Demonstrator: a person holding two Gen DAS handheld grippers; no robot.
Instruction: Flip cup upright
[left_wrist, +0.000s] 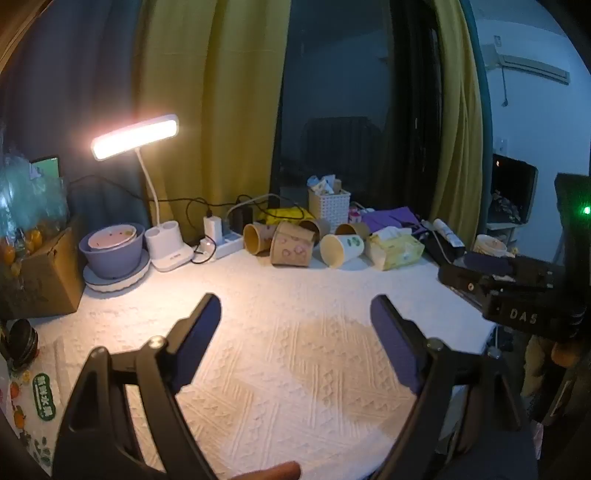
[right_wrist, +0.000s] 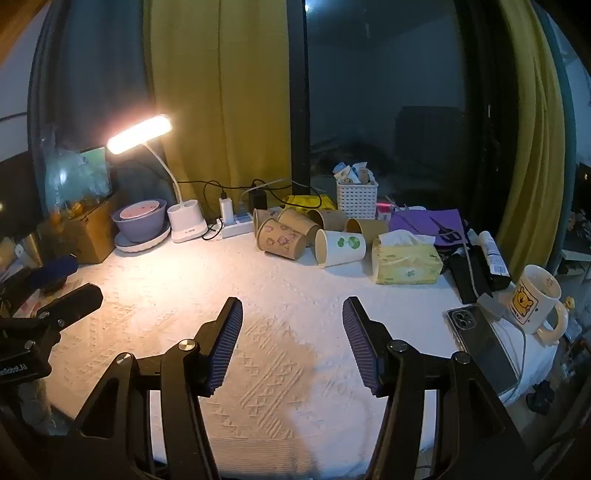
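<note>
Several paper cups lie on their sides at the back of the white table. A white cup with green leaf prints (left_wrist: 341, 250) (right_wrist: 340, 248) lies with its mouth toward me. A brown printed cup (left_wrist: 291, 243) (right_wrist: 282, 240) lies left of it, with more brown cups behind. My left gripper (left_wrist: 295, 310) is open and empty over the near table. My right gripper (right_wrist: 291, 314) is open and empty, also well short of the cups. The right gripper shows at the right edge of the left wrist view (left_wrist: 495, 280), and the left gripper at the left edge of the right wrist view (right_wrist: 70, 299).
A yellow tissue pack (right_wrist: 406, 264) lies right of the cups. A lit desk lamp (right_wrist: 186, 221), purple bowl (right_wrist: 142, 221), power strip (right_wrist: 236, 225) and white basket (right_wrist: 356, 199) line the back. A bear mug (right_wrist: 533, 299) and phone (right_wrist: 484, 343) sit at the right edge. A cardboard box (left_wrist: 44, 280) stands left.
</note>
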